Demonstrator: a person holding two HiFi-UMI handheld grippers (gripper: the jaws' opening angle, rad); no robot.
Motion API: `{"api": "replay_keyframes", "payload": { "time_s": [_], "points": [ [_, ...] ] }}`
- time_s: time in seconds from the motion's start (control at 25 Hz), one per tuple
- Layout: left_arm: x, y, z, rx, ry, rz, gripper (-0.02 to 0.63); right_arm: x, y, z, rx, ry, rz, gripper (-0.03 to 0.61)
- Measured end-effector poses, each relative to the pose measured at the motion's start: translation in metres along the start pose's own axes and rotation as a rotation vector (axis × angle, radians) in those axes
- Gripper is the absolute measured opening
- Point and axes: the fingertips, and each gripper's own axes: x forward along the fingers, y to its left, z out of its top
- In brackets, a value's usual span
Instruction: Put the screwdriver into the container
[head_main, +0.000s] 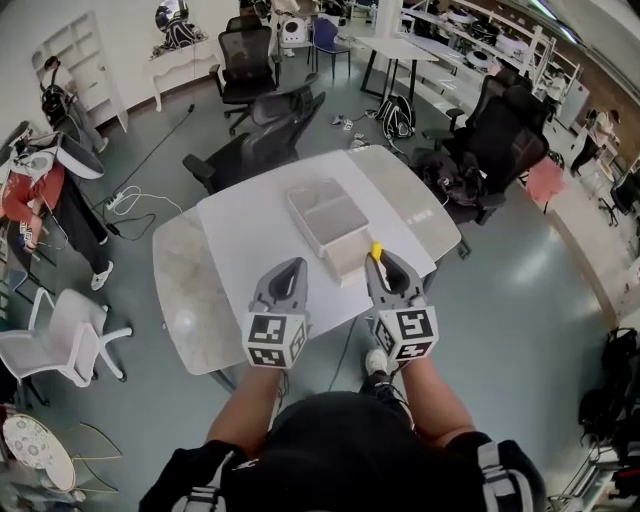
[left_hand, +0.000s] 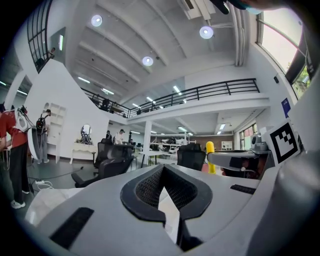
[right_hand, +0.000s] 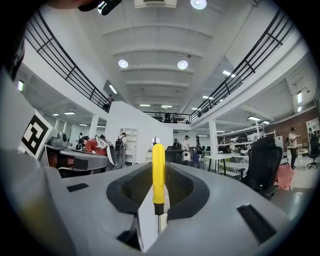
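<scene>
A yellow-handled screwdriver (head_main: 377, 250) stands upright in my right gripper (head_main: 379, 262), which is shut on its metal shaft, handle up. In the right gripper view the screwdriver (right_hand: 158, 172) rises between the dark pads. The container (head_main: 312, 192), a pale rectangular box with an inner divider, lies on the white table (head_main: 240, 240) just beyond and left of that gripper. My left gripper (head_main: 290, 266) hovers over the table's near part, shut with nothing in it. In the left gripper view its pads (left_hand: 150, 187) meet, and the screwdriver handle (left_hand: 210, 156) shows to the right.
Black office chairs (head_main: 262, 145) crowd the far side of the table. A white chair (head_main: 62, 335) stands at the left, near a person in red (head_main: 30, 195). Bags and another black chair (head_main: 500, 140) lie off the right corner.
</scene>
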Motion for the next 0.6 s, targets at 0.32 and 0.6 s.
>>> {"api": "replay_keyframes", "payload": {
  "time_s": [0.32,0.6],
  "points": [
    [0.072,0.0,-0.008,0.02,0.03,0.095,0.006,0.058,-0.051,-0.033,-0.011,0.038,0.133,0.072],
    [0.134,-0.003,-0.005,0.017,0.042,0.185,0.006,0.119,-0.091,-0.063,-0.066,0.109,0.294,0.072]
  ]
}}
